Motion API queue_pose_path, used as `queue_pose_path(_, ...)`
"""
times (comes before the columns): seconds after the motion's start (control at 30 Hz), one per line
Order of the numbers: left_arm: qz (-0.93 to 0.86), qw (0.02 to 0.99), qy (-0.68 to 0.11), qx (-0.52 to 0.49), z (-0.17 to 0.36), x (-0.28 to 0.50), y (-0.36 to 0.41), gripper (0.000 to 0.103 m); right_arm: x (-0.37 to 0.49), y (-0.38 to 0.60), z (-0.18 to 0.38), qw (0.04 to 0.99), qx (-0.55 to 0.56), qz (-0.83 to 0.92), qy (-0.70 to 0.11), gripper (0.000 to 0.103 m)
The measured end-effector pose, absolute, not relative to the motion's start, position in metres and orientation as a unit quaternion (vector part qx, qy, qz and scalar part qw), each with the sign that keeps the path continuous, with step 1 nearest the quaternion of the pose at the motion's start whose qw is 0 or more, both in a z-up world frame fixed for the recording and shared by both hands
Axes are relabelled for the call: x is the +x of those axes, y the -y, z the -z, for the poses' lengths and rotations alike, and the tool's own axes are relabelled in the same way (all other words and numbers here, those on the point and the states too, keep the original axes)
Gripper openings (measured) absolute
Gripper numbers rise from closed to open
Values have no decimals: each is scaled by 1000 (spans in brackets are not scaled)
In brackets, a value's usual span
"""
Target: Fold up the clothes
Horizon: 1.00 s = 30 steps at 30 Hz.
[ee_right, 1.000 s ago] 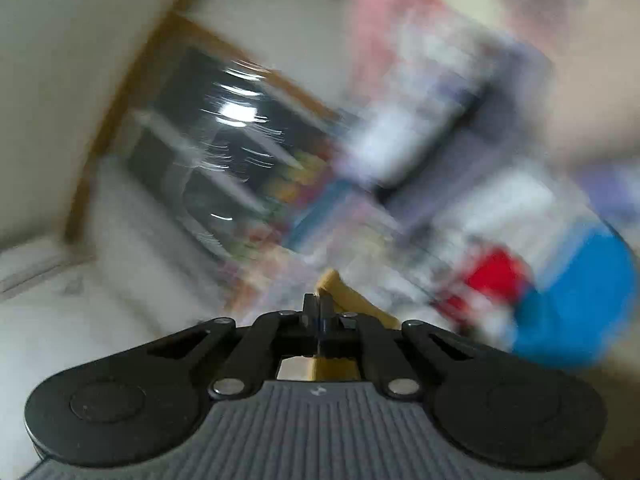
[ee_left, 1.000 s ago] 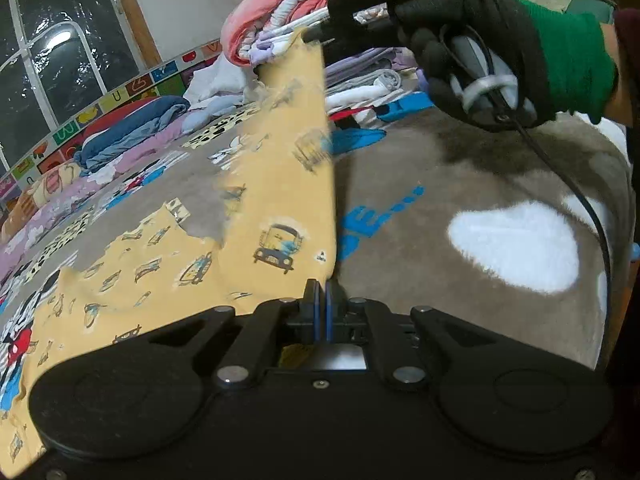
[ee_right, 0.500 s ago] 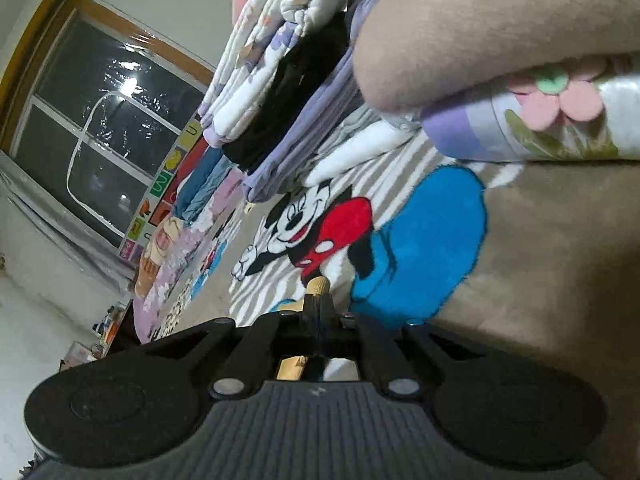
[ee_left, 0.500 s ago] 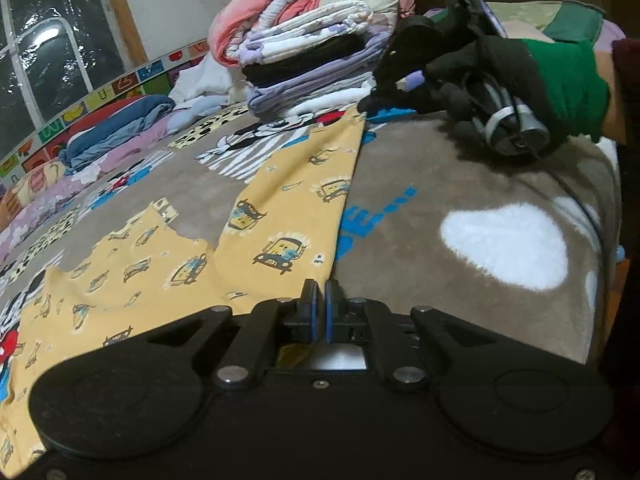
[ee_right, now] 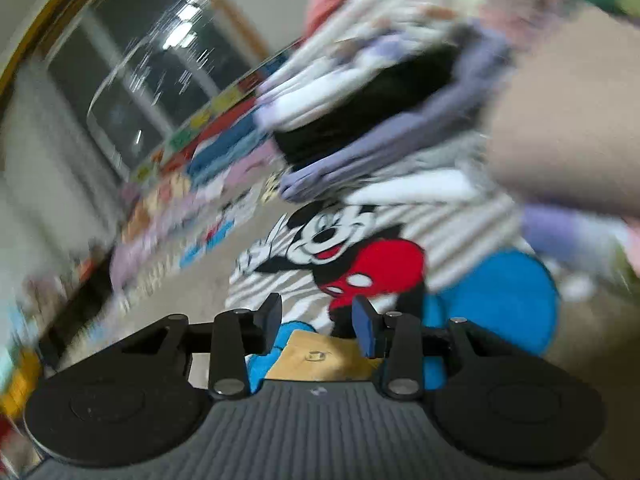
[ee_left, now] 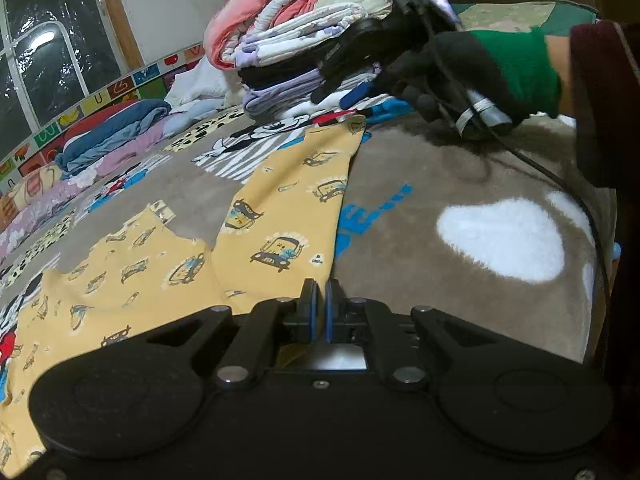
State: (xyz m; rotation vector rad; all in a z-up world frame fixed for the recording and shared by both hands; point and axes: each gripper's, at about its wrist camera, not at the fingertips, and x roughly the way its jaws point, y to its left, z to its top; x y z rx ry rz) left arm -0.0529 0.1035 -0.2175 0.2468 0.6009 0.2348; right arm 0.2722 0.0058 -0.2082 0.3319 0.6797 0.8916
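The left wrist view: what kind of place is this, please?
Probably a bedroom at home: a plush cartoon blanket covers a bed, folded bedding is stacked on it, and a window stands behind.

Right wrist view motion-blurred, stacked laundry (ee_right: 384, 120) smeared; yellow garment (ee_left: 280, 208) cut off at left edge, its near hem hidden behind left gripper (ee_left: 320, 300) body.

A stack of folded laundry (ee_left: 304, 44) is walling off the far edge of the blanket (ee_left: 460, 184) ahead of my right gripper (ee_right: 318, 320), while rolled bedding (ee_left: 108, 136) is lining the left edge; bare blanket is lying open to the right of the yellow garment (ee_left: 280, 208).
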Motion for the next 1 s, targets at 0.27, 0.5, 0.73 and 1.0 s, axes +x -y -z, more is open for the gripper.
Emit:
queue_pose_path(0.27, -109, 944, -294, 105, 218, -53, -109, 1, 266, -51, 210, 819, 10, -461, -342, 41)
queue_pose_path(0.5, -104, 945, -294, 99, 218, -53, -110, 1, 271, -39, 206, 838, 58, -432, -329, 10)
queue_pose_path(0.73, -103, 945, -291, 105, 214, -56, -106, 18, 270, -40, 207, 854, 52, -410, -317, 21)
queue_pose_path(1.0, -65, 953, -283, 93, 203, -71, -96, 47, 226, -28, 179, 823, 37, -492, -282, 27)
